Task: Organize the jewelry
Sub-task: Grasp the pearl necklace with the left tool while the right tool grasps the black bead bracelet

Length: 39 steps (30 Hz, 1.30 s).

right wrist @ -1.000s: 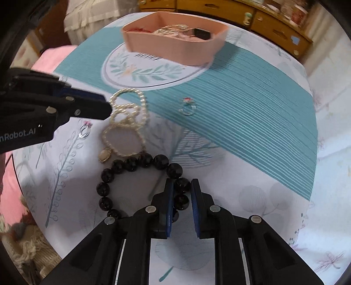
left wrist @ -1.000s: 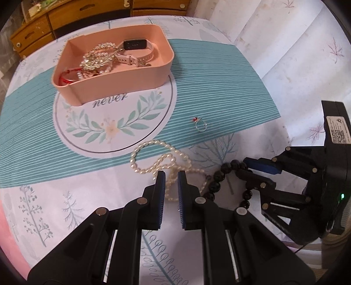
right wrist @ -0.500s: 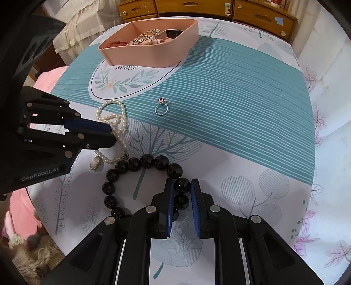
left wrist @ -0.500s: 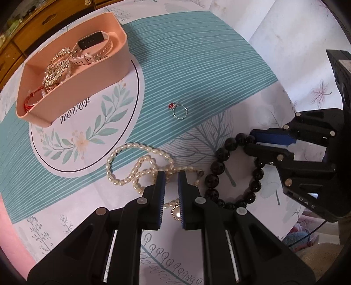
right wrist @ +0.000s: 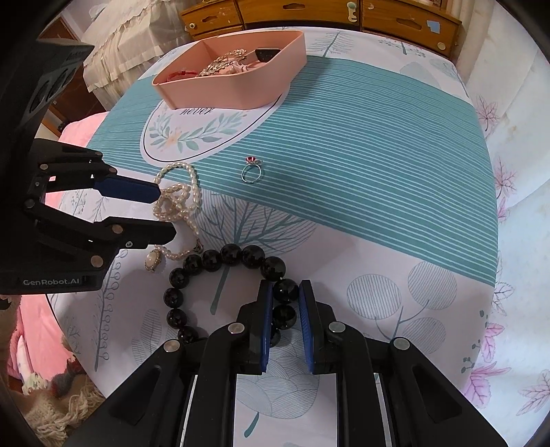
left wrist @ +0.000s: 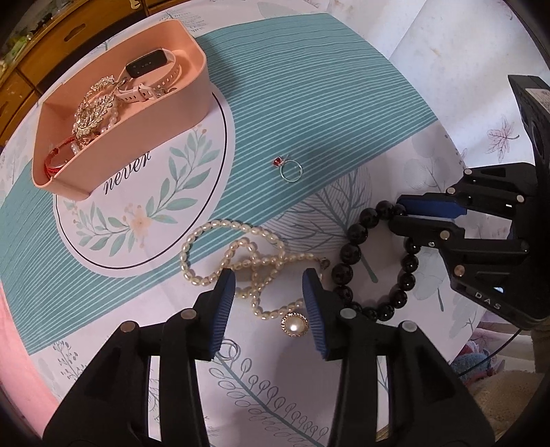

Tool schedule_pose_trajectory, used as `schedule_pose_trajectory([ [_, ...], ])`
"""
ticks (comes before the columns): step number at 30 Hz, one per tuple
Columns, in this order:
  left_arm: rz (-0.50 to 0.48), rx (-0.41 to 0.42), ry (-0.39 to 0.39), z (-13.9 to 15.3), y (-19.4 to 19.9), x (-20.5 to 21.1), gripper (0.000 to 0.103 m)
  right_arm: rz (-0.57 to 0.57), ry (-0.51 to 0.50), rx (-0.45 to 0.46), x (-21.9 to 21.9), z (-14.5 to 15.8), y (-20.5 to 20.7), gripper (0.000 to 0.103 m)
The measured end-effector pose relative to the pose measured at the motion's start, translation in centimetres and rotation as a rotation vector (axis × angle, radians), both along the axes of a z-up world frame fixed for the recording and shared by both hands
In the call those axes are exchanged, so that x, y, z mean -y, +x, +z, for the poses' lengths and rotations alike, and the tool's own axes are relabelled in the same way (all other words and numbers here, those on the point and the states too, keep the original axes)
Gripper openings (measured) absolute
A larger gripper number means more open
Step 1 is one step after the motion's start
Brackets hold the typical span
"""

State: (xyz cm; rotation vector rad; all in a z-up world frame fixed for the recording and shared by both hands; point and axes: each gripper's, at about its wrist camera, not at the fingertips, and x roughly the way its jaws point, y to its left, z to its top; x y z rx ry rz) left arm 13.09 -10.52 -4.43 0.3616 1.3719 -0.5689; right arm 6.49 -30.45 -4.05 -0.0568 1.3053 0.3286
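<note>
A round desk (left wrist: 361, 113) under a white cloth with a teal striped band and leaf prints fills both of my views, with wooden drawers (right wrist: 309, 13) behind it. On the printed circle at the far side stands a pink tray (left wrist: 144, 137), and in it I see a watch (left wrist: 151, 65) with a pale strap, a gold leaf-shaped piece (left wrist: 91, 113) and a red bangle (left wrist: 56, 161). A silver ring (left wrist: 290, 168) with a red stone lies alone on the teal stripes, well apart from the tray. Nearer to me, the pearl necklace (left wrist: 240, 254) lies looped on the cloth, its round gold-rimmed pendant (left wrist: 294, 325) at the near end. My left hand-held gripper (left wrist: 268, 275) points down over it and its jaws are opening; part of the pearl strand lies between the blue pads (left wrist: 223, 309), but neither pad presses on it, so the necklace is released. Just beside the pearls lies the black bead bracelet (right wrist: 206, 264). My right hand-held gripper (right wrist: 285, 292) is clenched on it, one bead caught between its blue pads, while the rest of the loop rests on the cloth. The two hand-held grippers are near each other.
</note>
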Motion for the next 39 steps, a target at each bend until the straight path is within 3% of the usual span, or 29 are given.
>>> schedule_pose_trajectory([
  [9,-0.042,0.021,0.035,-0.8,0.0,0.7,0.037,-0.016,0.018,-0.007,0.2,0.0,0.0,0.015],
  [17,-0.065,0.026,0.079,-1.0,-0.3,1.7,0.029,-0.022,0.024,-0.009,0.2,0.0,0.0,0.015],
  [26,-0.089,0.037,0.079,-1.6,-1.0,2.8,0.028,-0.026,0.029,-0.012,0.2,0.0,0.1,0.015],
  [27,-0.091,0.041,0.078,-1.7,-1.2,3.1,0.027,-0.026,0.028,-0.012,0.2,0.0,0.1,0.015],
  [29,-0.1,0.045,0.074,-1.6,-1.4,3.3,0.011,-0.03,0.03,-0.012,0.1,0.0,0.2,0.015],
  [31,-0.097,0.041,0.077,-1.7,-1.9,3.7,0.003,-0.031,0.029,-0.013,0.1,0.0,0.3,0.015],
  [39,0.018,0.043,-0.02,-1.5,-2.5,2.3,0.003,-0.045,0.032,-0.017,0.1,0.2,0.4,0.015],
])
